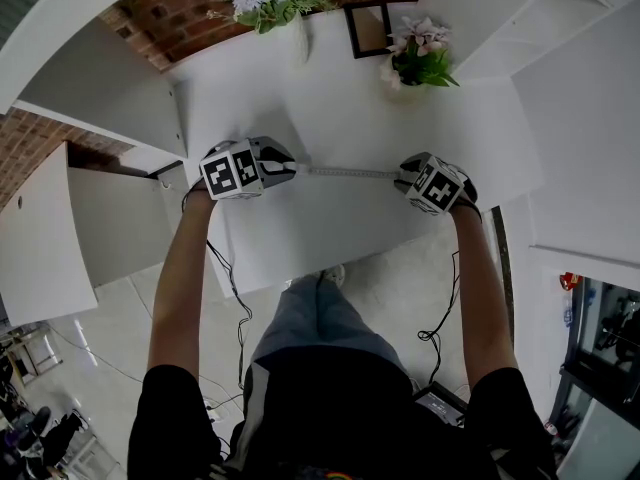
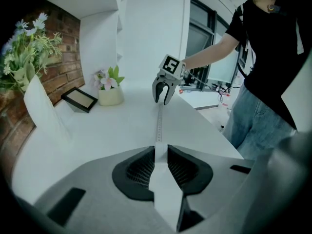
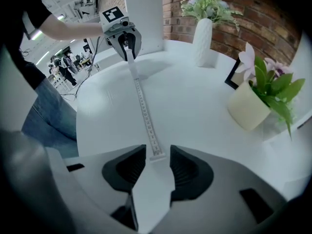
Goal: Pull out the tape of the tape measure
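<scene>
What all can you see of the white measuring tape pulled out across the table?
The thin white tape, printed with dark numbers and tick marks, lies stretched out straight on the white table. It looks soft, like a tailor's tape. One end runs into a white case clamped in the left tool. The other ends in a small pale tab resting at the mouth of the open right tool, whose pads are clear of it.

Smooth matt white table [image 1: 330, 98], rough red brick wall [image 1: 170, 18], matt printed tape [image 3: 144, 111]
</scene>
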Demonstrator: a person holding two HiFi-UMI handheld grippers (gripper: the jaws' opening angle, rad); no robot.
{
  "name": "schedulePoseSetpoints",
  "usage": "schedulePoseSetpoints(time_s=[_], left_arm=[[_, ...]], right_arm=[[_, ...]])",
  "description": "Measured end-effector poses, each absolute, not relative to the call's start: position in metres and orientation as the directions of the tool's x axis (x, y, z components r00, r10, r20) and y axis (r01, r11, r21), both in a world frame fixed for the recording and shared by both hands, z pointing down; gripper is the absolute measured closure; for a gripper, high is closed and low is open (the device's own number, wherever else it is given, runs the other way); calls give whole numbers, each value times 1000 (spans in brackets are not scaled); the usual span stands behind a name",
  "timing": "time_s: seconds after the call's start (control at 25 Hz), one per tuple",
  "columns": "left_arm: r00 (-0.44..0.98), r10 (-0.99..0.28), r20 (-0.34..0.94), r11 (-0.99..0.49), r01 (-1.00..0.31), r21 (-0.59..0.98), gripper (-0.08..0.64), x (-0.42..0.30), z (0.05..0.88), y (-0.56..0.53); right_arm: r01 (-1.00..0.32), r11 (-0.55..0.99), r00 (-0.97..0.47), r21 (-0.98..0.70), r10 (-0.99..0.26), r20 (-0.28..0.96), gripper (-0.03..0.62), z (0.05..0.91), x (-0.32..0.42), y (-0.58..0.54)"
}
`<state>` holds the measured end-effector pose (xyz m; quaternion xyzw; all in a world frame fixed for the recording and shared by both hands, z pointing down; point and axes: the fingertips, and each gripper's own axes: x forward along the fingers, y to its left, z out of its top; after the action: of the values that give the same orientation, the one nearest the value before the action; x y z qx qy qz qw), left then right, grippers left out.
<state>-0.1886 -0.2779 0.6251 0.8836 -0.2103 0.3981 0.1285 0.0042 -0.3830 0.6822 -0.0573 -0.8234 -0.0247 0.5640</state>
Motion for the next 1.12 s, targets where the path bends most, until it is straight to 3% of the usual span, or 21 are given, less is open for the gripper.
schedulePoseSetpoints(time_s=[0.32,0.48,0.76,0.92,1.12], left_arm=[[573,-319,755,-850,-526,40,477,-192,626,-291],[574,-324,752,-836,-546,57,394,-192,628,-293],[581,-365,728,-821,-569,42,391,-193,621,-294],[585,-453,673,-786,-618,8,391,-201,594,-295],[567,-653,502,-666,-746,-23,398,-217,533,-291]], right_arm=[[92,996,-378,-20,53,924,414,679,3,-382],[85,996,-388,-13,45,921,408,676,5,-382],[70,998,-406,-7,35,913,407,671,7,-381],[31,1000,-461,-4,18,887,407,653,5,-378],[-157,986,-669,-48,-71,740,408,601,0,-378]])
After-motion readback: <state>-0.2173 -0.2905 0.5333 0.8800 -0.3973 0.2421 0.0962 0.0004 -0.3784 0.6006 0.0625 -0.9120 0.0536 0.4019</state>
